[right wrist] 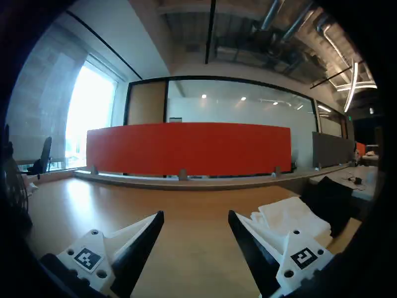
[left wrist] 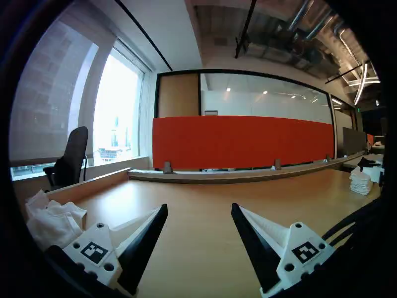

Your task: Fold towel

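In the left gripper view my left gripper (left wrist: 199, 208) stands open just above the wooden table (left wrist: 208, 198), with nothing between its fingers. A crumpled white towel (left wrist: 52, 221) lies in a heap at the table's left edge, beside my left finger. Far to the right sits a stack of folded white towels (left wrist: 361, 182). In the right gripper view my right gripper (right wrist: 196, 216) is open and empty over the table (right wrist: 149, 203). The stack of folded white towels (right wrist: 293, 216) lies just behind its right finger.
An orange divider panel (left wrist: 240, 141) runs along the table's far edge. A black office chair (left wrist: 69, 159) stands by the window at the left. A black cloth or bag (right wrist: 330, 198) lies beside the folded stack at the right. Another desk (right wrist: 364, 174) stands beyond it.
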The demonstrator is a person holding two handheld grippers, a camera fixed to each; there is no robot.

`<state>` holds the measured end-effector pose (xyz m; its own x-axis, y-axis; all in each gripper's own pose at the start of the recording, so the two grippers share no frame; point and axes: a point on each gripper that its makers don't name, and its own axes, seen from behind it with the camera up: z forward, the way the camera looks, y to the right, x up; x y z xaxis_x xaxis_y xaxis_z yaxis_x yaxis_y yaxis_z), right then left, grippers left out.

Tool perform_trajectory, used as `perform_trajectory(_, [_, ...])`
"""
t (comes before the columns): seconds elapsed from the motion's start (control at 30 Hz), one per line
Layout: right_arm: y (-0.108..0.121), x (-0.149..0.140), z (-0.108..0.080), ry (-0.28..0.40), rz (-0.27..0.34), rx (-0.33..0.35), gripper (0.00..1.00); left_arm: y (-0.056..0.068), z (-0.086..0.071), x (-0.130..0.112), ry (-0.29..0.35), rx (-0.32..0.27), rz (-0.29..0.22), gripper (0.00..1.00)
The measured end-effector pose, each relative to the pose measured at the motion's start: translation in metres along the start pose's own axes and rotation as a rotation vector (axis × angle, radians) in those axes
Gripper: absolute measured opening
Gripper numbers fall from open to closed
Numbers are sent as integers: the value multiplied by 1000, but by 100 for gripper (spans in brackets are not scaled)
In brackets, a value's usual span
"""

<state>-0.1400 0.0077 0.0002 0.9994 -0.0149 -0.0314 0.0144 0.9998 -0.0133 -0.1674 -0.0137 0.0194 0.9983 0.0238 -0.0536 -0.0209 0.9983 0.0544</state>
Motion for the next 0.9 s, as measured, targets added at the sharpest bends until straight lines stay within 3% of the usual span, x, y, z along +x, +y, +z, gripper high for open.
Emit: perform_trajectory(0.9, [0, 1, 0, 0, 0, 0, 100, -1, -2, 4, -2, 0, 1, 95])
